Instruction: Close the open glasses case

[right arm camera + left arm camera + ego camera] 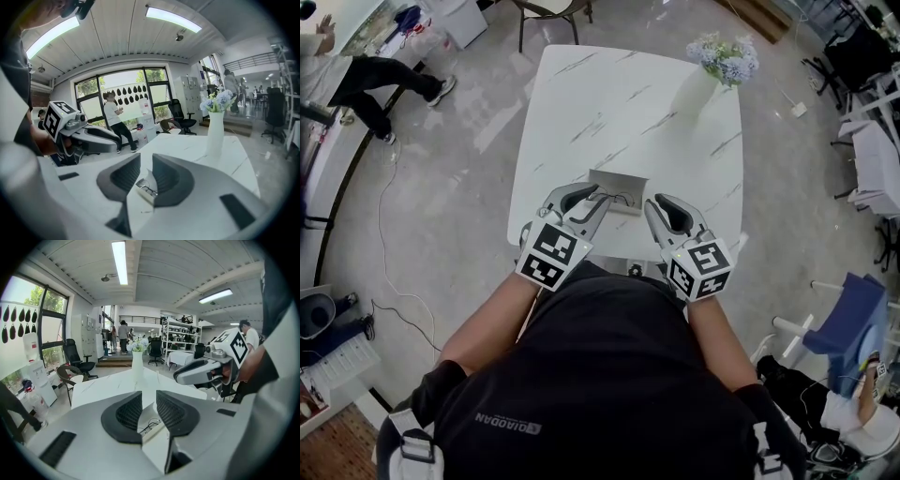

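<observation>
Left claw (pixel 149 401) is hanging with its jaws spread and nothing pinched between them. The right claw (pixel 146 171) is likewise standing parted and empty. Both are pointing down at a slant toward the glasses case (pixel 617 192), one on either side, close by but, as far as the head view is showing, not pressing on it. That case is lying open near the front edge of the counter (pixel 609 103), just before the person, with dark-rimmed glasses (pixel 150 424) resting inside. A vase (pixel 701 86) of pale flowers is standing well apart toward the far right corner.

Judging by its looks, the case is going to be handling as a light, stiff shell with a hinged lid. It is probably light enough to be skidding over the smooth marbled top if pushed from one side only. So one claw is likely needing to be steadying the base while the other is folding the lid over, taking it at the free long edge, away from the hinge. Which half is the lid I cannot tell for certain. The glasses are looking thin and fragile, so they are needing to be lying fully within before anything is coming down on them
</observation>
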Action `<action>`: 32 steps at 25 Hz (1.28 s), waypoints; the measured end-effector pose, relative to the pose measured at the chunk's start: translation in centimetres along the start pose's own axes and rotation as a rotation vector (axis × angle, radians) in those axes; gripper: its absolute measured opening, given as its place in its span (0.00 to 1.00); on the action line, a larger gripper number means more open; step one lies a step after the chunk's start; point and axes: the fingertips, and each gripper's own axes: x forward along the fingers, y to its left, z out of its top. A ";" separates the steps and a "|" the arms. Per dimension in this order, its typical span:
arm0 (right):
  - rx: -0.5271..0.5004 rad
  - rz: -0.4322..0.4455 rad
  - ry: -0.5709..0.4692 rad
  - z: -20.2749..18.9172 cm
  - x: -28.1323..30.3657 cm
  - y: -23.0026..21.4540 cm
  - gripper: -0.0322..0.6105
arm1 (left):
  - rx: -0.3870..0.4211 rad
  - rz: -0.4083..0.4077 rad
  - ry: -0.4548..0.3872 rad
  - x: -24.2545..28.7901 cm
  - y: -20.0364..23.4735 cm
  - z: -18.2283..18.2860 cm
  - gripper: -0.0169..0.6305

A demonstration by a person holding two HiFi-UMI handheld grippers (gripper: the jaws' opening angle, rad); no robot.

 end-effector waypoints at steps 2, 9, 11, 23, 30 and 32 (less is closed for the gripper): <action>0.000 -0.001 -0.004 0.0 -0.1 -0.2 0.15 | 0.001 -0.006 0.008 0.1 -0.2 -0.2 0.18; -0.003 0.002 -0.003 -0.1 -0.1 -0.4 0.15 | -0.001 -0.001 0.029 0.1 0.1 -0.7 0.18; 0.000 0.005 0.000 -0.2 -0.1 -0.5 0.15 | -0.001 0.005 0.029 0.2 0.2 -0.7 0.17; 0.037 0.017 0.008 -0.4 -0.1 -0.7 0.15 | -0.013 0.019 0.048 -0.2 0.3 -1.6 0.17; 0.035 -0.001 0.002 0.1 -0.2 -1.6 0.15 | -0.019 0.036 0.053 -0.5 1.0 -2.1 0.17; 0.034 -0.008 0.005 0.1 -0.2 -2.0 0.15 | -0.023 0.042 0.055 -0.5 1.3 -2.3 0.17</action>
